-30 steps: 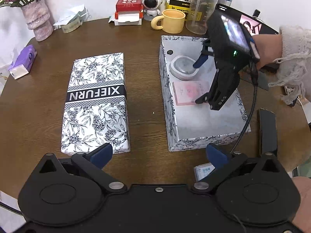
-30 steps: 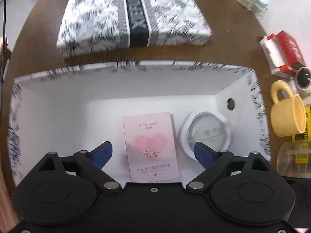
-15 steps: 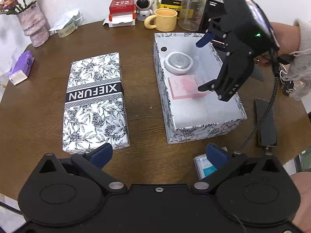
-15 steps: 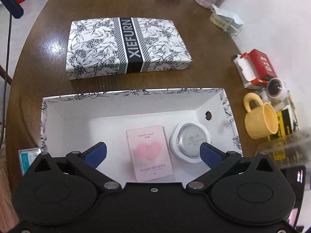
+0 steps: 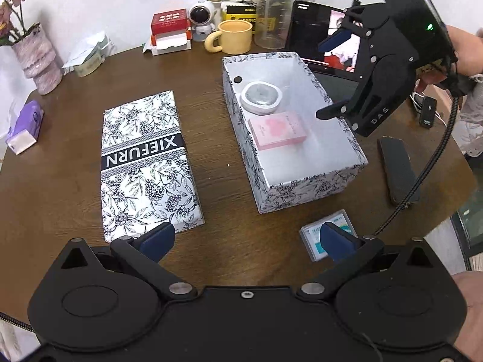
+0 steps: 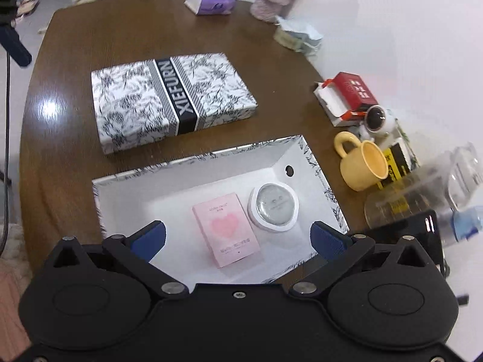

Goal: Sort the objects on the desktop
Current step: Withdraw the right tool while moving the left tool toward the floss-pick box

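Open box (image 5: 314, 191): floral-print, white inside, on the bench (image 5: 60, 181) at 3 o'clock from the lid.
Lid (image 5: 145, 163): printed XIEFURN, lying flat, well apart from the box, long axis parallel to it.
Already in box: round white compact (image 5: 261, 97) at the far end; pink heart-print carton (image 5: 277, 130) just beside it, toward the middle. Near half of the box floor bare.
Right hand-held gripper (image 6: 238, 236): jaws wide apart, nothing between them. In the left wrist view it hangs above the box's right rim, clear of the contents.
Left hand-held gripper (image 5: 246, 239): jaws spread wide, empty, held low over the near bench edge.
Loose item: small blue-and-white packet (image 5: 329, 233) flat on the bench, outside the box, just beyond its near short wall; partly hidden by the left hand-held gripper's right finger (image 5: 336, 239).
Key relation: packet lies at about 1 o'clock from the left hand-held gripper, close by; it is not visible in the right wrist view. Left hand judged the nearer. Packet's long axis runs roughly crosswise to the left fingers, slightly skewed.
Judgement, step: two items stowed; packet looks the next candidate, then the lid.
Judgement, risk: packet is thin and flat, so the fingers may skate over it.
Other clutter: yellow mug (image 5: 234, 36), astronaut figure (image 5: 203, 18), far side, well clear.
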`<state>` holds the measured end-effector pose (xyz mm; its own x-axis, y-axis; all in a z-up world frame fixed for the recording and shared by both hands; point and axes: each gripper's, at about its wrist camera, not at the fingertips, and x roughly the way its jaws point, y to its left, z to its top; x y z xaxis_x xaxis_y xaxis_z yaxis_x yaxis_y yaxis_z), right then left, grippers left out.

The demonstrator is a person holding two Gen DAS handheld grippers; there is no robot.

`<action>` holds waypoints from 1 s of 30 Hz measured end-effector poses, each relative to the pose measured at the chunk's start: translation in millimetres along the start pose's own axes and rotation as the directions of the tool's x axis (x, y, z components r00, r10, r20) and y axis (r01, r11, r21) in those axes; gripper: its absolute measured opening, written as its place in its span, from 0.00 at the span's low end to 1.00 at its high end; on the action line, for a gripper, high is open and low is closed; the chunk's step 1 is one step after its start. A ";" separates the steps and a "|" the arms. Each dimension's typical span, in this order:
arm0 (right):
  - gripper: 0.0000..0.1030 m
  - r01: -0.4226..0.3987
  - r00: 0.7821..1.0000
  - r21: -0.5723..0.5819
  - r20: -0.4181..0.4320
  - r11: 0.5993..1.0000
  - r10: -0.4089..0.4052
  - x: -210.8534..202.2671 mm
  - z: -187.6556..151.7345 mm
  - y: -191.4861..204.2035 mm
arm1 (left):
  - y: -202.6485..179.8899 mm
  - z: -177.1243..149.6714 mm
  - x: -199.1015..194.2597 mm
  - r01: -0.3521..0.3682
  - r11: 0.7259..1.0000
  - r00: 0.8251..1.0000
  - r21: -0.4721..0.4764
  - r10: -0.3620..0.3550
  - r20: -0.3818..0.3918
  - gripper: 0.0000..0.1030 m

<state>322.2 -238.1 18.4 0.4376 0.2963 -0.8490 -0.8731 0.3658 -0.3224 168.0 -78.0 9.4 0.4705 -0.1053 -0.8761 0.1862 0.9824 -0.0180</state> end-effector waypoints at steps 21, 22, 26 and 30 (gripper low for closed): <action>1.00 0.075 0.997 0.278 -0.034 0.958 -0.068 -76.2 -59.5 79.3 | -25.0 -23.3 -15.9 0.093 0.960 0.995 0.264 -0.097 0.002 1.00; 1.00 0.076 0.997 0.295 -0.036 0.952 -0.068 -78.9 -63.9 84.6 | -27.5 -24.2 -15.1 0.099 0.955 0.995 0.278 -0.102 -0.002 1.00; 1.00 0.080 0.997 0.350 -0.049 0.933 -0.067 -86.4 -78.1 103.3 | -37.7 -27.9 -10.4 0.122 0.935 0.992 0.333 -0.122 -0.019 1.00; 1.00 0.082 0.996 0.390 -0.064 0.917 -0.062 -91.4 -92.3 123.3 | -48.8 -31.1 -2.1 0.143 0.914 0.990 0.380 -0.138 -0.040 1.00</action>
<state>154.7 -301.6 17.6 0.4762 0.2159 -0.8524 -0.6808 0.7041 -0.2020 131.0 -120.9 -2.9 0.4057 -0.2337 -0.8836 0.5649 0.8241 0.0414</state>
